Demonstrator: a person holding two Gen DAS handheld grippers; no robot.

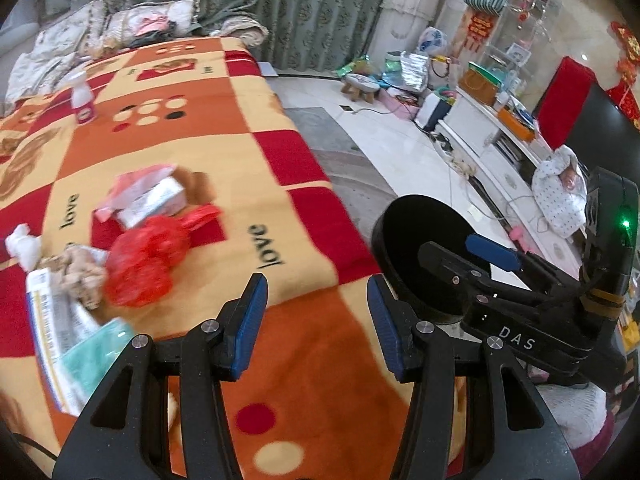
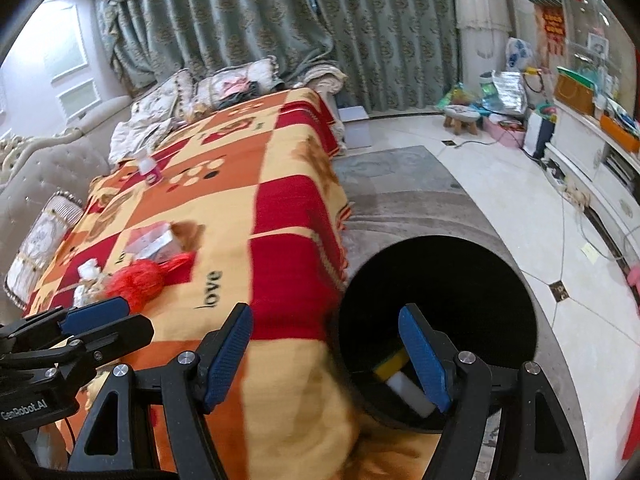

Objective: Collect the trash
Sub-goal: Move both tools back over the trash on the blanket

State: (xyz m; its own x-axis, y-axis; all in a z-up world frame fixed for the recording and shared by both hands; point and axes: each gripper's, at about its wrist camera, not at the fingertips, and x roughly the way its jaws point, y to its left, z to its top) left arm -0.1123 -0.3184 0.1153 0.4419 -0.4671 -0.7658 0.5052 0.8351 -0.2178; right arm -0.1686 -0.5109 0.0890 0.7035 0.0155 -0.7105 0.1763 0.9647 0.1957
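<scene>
Both grippers were spread apart and held nothing: the left gripper [image 1: 316, 320] hung over the checked blanket [image 1: 224, 152], and the right gripper [image 2: 326, 356] stood above the rim of the black bin [image 2: 520, 300] beside it. On the blanket lay a crumpled red bag [image 1: 148, 260], touching a small carton [image 1: 154, 200], with a white tissue wad [image 1: 24, 244] near. Inside the bin rested 1 yellow-and-white sponge [image 2: 396, 376].

Even, soft indoor daylight with weak shadows. Glare on the pale floor tiles [image 2: 532, 216] toward 3 o'clock. Motion blur smears the red plastic bag [image 1: 144, 260] and blanket [image 2: 240, 208] near 9 o'clock. Fisheye bending and black vignette ring every edge.
</scene>
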